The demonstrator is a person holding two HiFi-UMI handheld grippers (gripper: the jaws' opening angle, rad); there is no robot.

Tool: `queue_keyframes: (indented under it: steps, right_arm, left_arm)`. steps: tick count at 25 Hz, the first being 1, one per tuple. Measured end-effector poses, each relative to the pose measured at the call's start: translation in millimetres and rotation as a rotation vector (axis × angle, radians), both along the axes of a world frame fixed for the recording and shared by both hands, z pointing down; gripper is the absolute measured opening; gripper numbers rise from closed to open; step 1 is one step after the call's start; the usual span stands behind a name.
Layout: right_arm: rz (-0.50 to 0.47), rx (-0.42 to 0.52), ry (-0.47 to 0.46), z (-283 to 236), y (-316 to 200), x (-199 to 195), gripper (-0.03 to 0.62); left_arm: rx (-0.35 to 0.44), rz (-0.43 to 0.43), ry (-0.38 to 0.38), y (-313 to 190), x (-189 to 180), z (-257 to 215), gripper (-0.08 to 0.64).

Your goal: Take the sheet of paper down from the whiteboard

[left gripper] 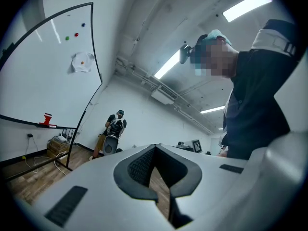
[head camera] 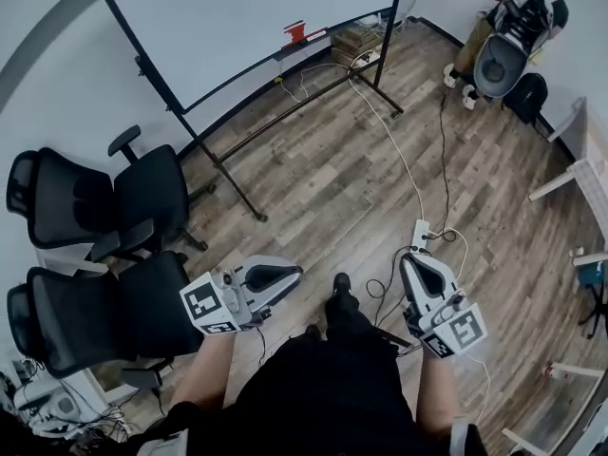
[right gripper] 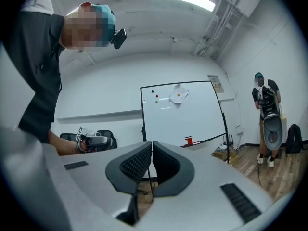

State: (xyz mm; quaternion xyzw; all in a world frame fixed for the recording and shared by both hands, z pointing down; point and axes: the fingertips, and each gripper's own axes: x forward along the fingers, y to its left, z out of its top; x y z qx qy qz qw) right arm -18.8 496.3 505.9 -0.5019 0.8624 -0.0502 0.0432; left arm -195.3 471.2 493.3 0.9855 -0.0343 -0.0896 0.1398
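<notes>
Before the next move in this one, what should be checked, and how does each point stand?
1. Sheet of paper up on the whiteboard, under a magnet: ok.
2. Left gripper free: ok, shut with nothing between its jaws.
3. Right gripper free: ok, shut and empty.
4. Whiteboard within reach: not ok, open floor lies between.
5. Path to the board: not ok, a cable crosses the floor.

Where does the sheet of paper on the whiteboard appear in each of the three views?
Head view: not in it; the whiteboard is cut off by the top edge.
Left gripper view: sheet of paper at upper left, high on the board.
Right gripper view: the sheet is just above centre.
Shared landmark: red item on the tray.
</notes>
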Motion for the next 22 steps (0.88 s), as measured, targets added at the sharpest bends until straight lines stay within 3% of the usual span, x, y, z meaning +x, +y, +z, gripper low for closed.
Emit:
queue_keyframes:
  steps: [6,11,16,22]
  right_arm:
    - [-0.158,0.015,-0.003,-6.2,-94.7,5.0,0.02]
    - [-0.256,0.034,-0.041,-12.8,-176.1,14.7,0.02]
    - [-0.358,0.071,0.004,-11.4,-236.1,16.7,0.02]
    - [-0.383,0.066,0.024,-12.5,-282.6,2.0,0.02]
  left_arm:
    - [-0.007,-0.076,-0.056,-86.1,31.6,-4.1,0.011]
    - [0.031,-0.146,-0.085,-148.9,49.6,-21.2,0.011]
    - [0.049,-0.258,-0.048,-199.1,39.5,-34.5,0.011]
    - [0.036,-0.291,-0.08,-248.6,22.5,-25.3,0.011]
